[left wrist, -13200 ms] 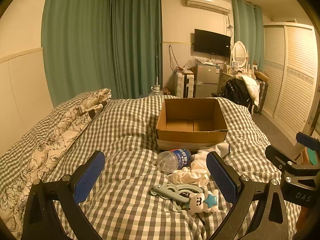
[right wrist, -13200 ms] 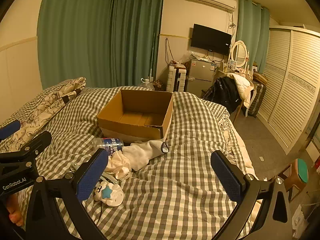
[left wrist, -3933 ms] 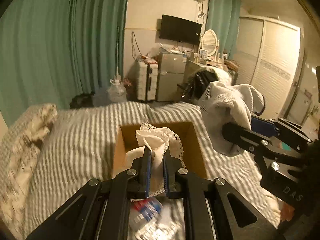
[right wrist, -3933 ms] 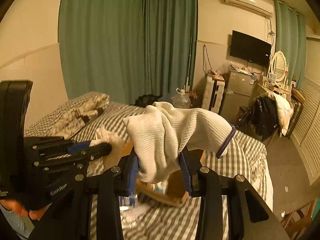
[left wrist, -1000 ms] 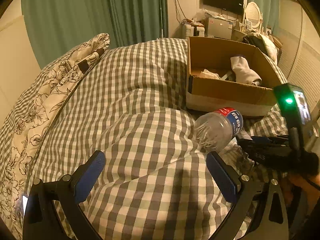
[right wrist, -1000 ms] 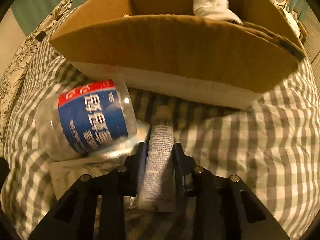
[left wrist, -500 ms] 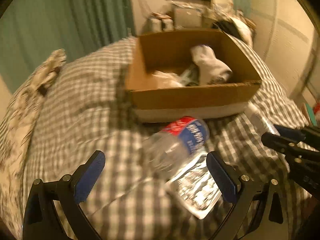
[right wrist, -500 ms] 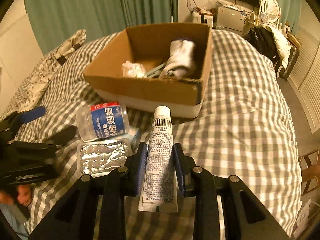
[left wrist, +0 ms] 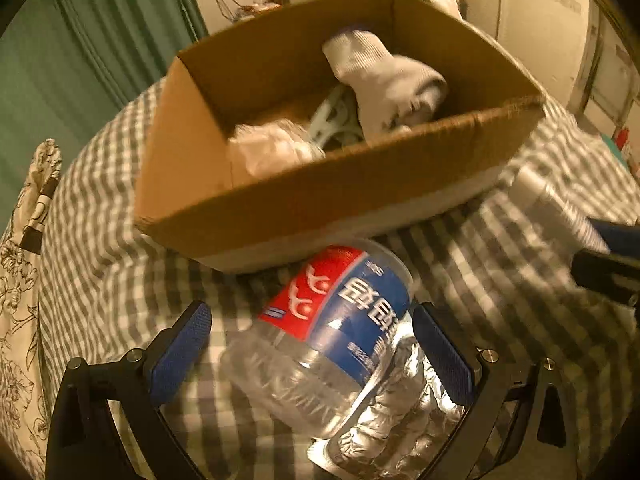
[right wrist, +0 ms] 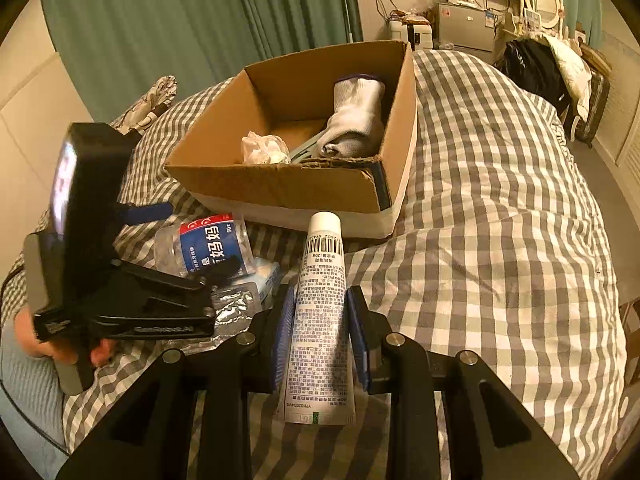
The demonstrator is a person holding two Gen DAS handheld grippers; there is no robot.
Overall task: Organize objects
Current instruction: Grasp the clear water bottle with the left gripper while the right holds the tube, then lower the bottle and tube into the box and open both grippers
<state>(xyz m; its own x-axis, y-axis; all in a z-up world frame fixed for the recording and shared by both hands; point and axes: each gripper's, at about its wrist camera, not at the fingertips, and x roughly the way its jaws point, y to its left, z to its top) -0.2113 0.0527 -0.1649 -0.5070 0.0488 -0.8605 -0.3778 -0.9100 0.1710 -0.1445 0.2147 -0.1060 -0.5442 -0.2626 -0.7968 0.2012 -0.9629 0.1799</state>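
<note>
My left gripper (left wrist: 312, 344) is open, its blue pads either side of a clear plastic bottle (left wrist: 332, 328) with a red and blue label, lying on the checked bed. A silver foil pack (left wrist: 384, 432) lies under it. My right gripper (right wrist: 320, 320) is shut on a white tube (right wrist: 322, 312), held above the bed in front of the cardboard box (right wrist: 288, 184). The box (left wrist: 320, 208) holds a white sock (left wrist: 384, 76), a crumpled lace cloth (left wrist: 268, 152) and a pale green hanger (left wrist: 332, 120). The bottle (right wrist: 208, 248) and left gripper (right wrist: 176, 248) show in the right wrist view.
The checked duvet (right wrist: 500, 200) falls away to the floor on the right. A floral pillow (left wrist: 24, 280) lies at the left. Green curtains (right wrist: 180, 20), a fridge (right wrist: 464, 28) and a clothes-covered chair (right wrist: 548, 64) stand beyond the bed.
My left gripper has moved forward and down until its open pads straddle the bottle. My right gripper has stayed shut on the tube, held a little nearer the box.
</note>
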